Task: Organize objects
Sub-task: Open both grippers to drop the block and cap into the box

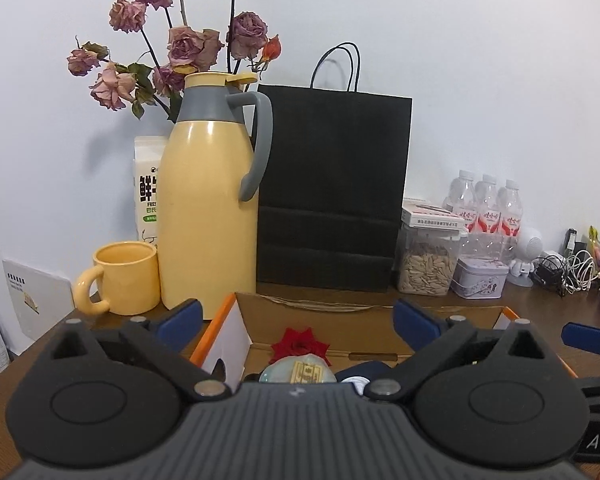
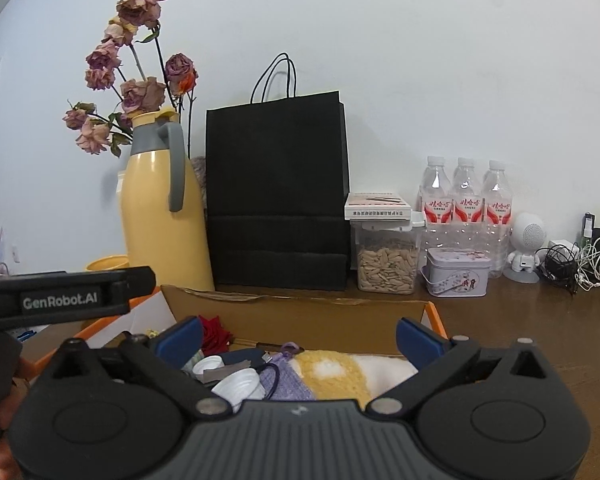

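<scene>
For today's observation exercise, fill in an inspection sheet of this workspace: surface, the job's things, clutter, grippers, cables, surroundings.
Surface: brown wooden table.
Job's things: open cardboard box holding a red flower, white cups, a purple knit pouch and a yellow-and-white cloth.
Clutter: yellow thermos, yellow mug, black paper bag, seed jar, tin, three water bottles.
Grippers: left gripper and right gripper open over the box, holding nothing.
Cables: tangled bundle at the far right.
Surroundings: white wall, dried roses.

left claw (image 1: pixel 298 318): black body | blue pads | "GenRobot.AI" label
</scene>
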{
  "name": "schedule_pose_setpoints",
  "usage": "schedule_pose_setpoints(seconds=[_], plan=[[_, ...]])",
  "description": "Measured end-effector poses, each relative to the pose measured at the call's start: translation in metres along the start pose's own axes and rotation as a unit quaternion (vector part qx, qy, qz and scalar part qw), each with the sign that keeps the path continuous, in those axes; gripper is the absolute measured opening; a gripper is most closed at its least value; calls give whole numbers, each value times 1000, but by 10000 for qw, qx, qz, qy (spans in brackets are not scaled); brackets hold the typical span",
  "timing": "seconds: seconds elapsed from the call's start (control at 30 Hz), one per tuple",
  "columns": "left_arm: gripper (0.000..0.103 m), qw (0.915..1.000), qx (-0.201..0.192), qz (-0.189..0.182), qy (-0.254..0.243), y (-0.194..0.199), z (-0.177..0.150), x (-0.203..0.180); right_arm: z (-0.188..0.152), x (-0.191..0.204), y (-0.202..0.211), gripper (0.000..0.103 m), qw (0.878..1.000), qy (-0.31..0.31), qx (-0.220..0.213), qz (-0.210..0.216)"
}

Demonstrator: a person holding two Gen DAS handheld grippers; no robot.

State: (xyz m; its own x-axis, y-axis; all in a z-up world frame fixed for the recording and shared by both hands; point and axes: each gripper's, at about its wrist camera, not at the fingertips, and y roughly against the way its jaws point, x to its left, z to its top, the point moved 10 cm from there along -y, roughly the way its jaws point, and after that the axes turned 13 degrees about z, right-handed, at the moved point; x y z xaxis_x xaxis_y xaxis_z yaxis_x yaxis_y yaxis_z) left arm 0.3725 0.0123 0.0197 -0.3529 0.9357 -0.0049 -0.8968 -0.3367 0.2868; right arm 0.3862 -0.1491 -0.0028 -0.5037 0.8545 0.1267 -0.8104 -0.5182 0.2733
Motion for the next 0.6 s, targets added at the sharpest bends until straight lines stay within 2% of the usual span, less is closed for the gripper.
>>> schedule_pose_setpoints(seconds=[0.37,0.6], plan=[[103,10000,-8,-41,33,4,-1,1,2,9,7,103,9999,124,-61,61],[103,9997,-124,-189,61,29,3,9,6,15,29,103,9994,245,-221,117]])
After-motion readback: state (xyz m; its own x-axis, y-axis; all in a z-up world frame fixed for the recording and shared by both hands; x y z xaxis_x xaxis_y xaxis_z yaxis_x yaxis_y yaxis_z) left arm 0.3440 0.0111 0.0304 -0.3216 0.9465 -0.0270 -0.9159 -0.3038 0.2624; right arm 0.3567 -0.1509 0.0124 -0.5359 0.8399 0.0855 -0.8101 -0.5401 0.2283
